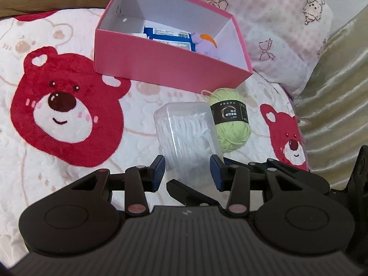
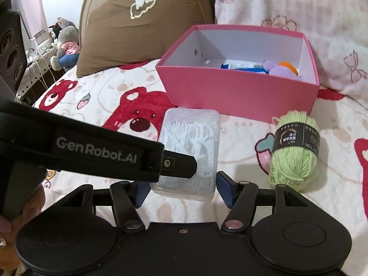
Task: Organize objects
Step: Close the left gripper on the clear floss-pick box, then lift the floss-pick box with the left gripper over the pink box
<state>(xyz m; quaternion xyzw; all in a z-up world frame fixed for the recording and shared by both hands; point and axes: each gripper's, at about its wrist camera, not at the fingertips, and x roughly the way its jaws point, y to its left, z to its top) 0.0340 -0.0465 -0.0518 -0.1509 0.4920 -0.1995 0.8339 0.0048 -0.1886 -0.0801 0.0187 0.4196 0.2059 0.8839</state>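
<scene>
- Writing: the left gripper's (image 2: pixel 177 164) black body, crossing the right wrist view, bears "GenRobot.AI" in pale letters. The green yarn ball (image 2: pixel 294 151) carries a black paper band with gold and white print; only "ON" reads clearly, the rest too small to make out. The blue-and-white packets (image 1: pixel 171 35) in the pink box (image 1: pixel 170 69) have printed labels, unreadable.
- Clear plastic case of white floss picks (image 1: pixel 191 135): lies on the bear-print blanket (image 1: pixel 69 115), in front of the box, the yarn ball just beside it on the right.
- Left gripper (image 1: pixel 187 170): jaws moderately wide, blue pads either side of the case's near end; whether they touch it cannot be told.
- Right gripper (image 2: pixel 184 189): jaws also spread wide, pads flanking the case's near end, a gap visible at the right pad.
- Box contents: packets, a purple plush item (image 2: pixel 279 69) and something orange, all partly hidden by the front wall.
- Left gripper's fingertips covers part of the case in the right wrist view.
- Background: brown cushion (image 2: pixel 142 23), plush toys (image 2: pixel 65 36) at far left, blurred.
</scene>
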